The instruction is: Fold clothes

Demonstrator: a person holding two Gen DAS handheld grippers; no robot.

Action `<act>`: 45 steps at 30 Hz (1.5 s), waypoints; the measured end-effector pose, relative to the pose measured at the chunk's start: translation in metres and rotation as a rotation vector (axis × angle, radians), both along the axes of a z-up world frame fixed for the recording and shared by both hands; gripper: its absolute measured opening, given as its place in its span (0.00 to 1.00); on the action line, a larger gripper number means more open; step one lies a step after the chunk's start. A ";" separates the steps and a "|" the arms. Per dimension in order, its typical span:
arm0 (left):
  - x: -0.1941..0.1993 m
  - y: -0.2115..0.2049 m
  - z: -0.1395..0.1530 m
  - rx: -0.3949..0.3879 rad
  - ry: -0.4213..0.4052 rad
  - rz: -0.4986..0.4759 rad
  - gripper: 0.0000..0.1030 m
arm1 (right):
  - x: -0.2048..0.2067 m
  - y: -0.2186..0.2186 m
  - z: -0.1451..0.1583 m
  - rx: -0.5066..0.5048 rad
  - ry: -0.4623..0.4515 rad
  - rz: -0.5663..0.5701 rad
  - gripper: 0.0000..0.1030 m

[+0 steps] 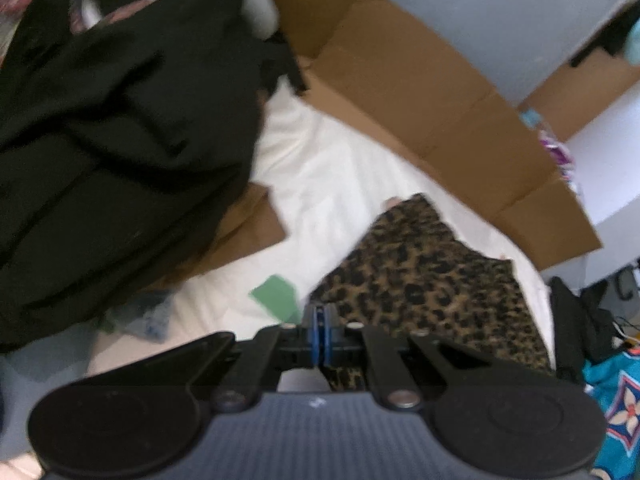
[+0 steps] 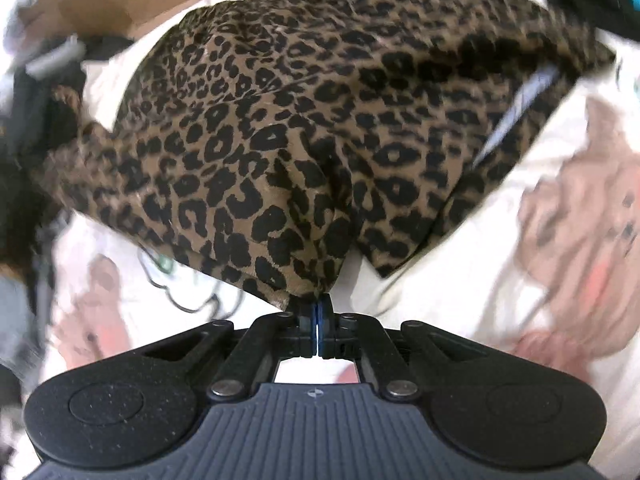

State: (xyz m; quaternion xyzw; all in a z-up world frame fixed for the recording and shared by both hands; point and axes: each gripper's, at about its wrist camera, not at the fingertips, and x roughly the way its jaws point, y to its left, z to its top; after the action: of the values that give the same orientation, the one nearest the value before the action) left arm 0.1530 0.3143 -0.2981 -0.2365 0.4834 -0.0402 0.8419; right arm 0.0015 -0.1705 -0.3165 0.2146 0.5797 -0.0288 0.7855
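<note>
No legible text, label, brand name or number appears in either wrist view. The only sign is a small crosshair mark, a circle quartered by a cross, moulded on the ribbed grey body of the right claw (image 2: pixel 317 322), centred near its front edge; a faint pale mark sits at the matching spot on the left claw (image 1: pixel 320 316), too blurred to make out. The cardboard box (image 1: pixel 424 108) along the far edge of the bed shows bare brown panels without readable print. The pale strip inside the leopard-print garment (image 2: pixel 280 132) may be a label, but motion blur leaves nothing on it readable.
</note>
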 end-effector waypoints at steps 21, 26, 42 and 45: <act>-0.007 0.029 -0.036 -0.039 0.059 0.089 0.13 | -0.002 -0.023 -0.005 0.135 -0.021 -0.079 0.41; -0.012 0.034 -0.034 -0.037 0.063 0.095 0.14 | 0.012 -0.020 -0.016 0.183 0.015 -0.148 0.41; -0.032 0.028 -0.044 -0.051 0.068 0.055 0.49 | 0.017 -0.027 -0.049 0.268 0.133 -0.274 0.03; -0.037 0.024 -0.049 -0.074 0.074 0.053 0.51 | 0.010 -0.034 -0.045 0.253 0.132 -0.285 0.03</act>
State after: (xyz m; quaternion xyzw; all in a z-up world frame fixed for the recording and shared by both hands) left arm 0.1163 0.3382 -0.3469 -0.2813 0.5060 -0.0268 0.8149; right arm 0.0116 -0.2045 -0.3610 0.3892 0.5926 -0.0806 0.7006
